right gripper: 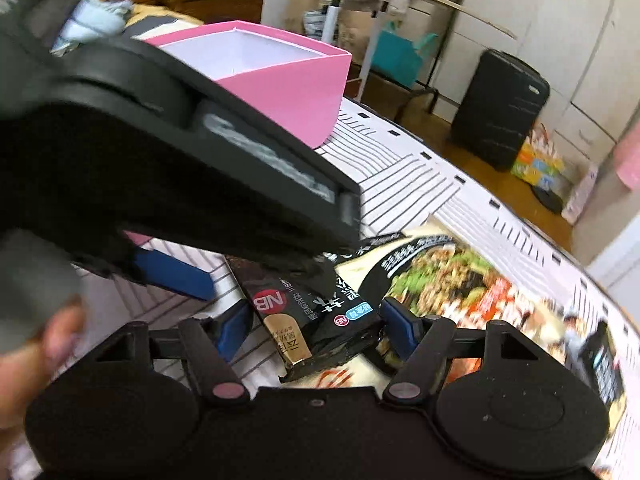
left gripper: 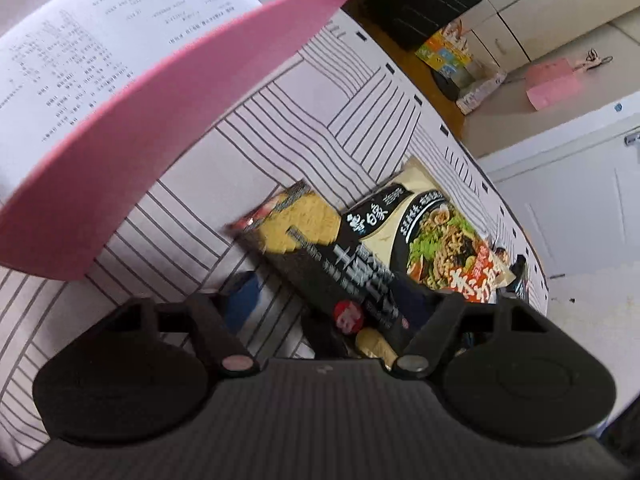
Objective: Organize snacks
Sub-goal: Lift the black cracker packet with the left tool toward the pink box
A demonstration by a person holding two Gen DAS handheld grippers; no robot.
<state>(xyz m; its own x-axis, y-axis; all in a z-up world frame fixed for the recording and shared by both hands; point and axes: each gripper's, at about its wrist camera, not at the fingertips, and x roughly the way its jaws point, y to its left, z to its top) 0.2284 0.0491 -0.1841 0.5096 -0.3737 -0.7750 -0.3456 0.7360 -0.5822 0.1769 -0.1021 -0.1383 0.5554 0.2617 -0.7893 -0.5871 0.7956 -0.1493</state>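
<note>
Black noodle packet (right gripper: pixel 316 312) between both parted grippers, left gripper (right gripper: pixel 224 276) and right gripper (right gripper: pixel 320 328), neither visibly clamping, beside pink box (right gripper: pixel 288 92).

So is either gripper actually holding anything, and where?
Cannot tell: the black snack packet's end sits between the right gripper's fingers, but pad contact is unclear.

Both grippers (left gripper: pixel 326 304) (right gripper: pixel 316 320) seemingly half-spread, down-tilted

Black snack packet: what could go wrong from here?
1. The left claw and right claw both straddle the black packet and sit close together. They may collide or pull it apart.
2. It lies partly over the cream noodle packet, which may get dragged along.
</note>
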